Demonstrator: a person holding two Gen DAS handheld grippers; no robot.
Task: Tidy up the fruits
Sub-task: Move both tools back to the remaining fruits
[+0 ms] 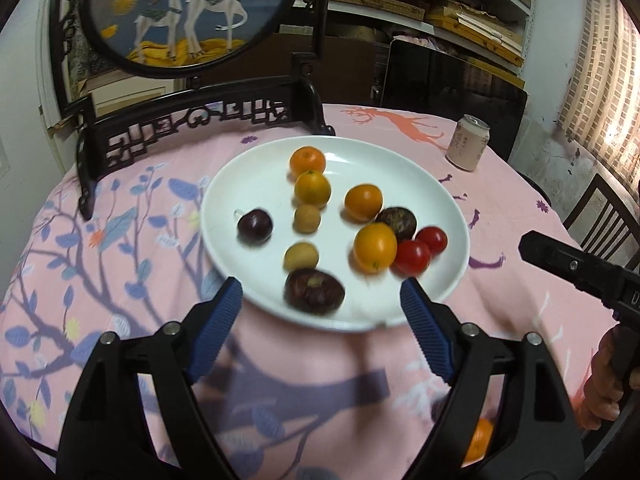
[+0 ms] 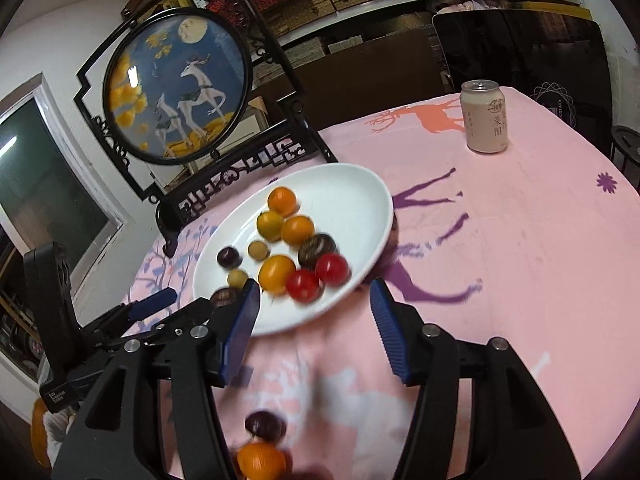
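While both of your tools hang open and empty just short of the white plate (image 1: 248, 184), the left tool (image 1: 322, 304) over its near rim and the right tool (image 2: 314, 300) beside it, most of the fruit is already heaped on the plate toward the desk's far-left part, with an orange (image 2: 261, 460) and a dark plum (image 2: 265, 424) loose on the pink cloth at the near edge. Those two round fruits could roll off that near edge if a tool brushes them. On the plate, the cherry tomatoes (image 2: 318, 276) sit close to the right rim and a careless nudge could tip them out.
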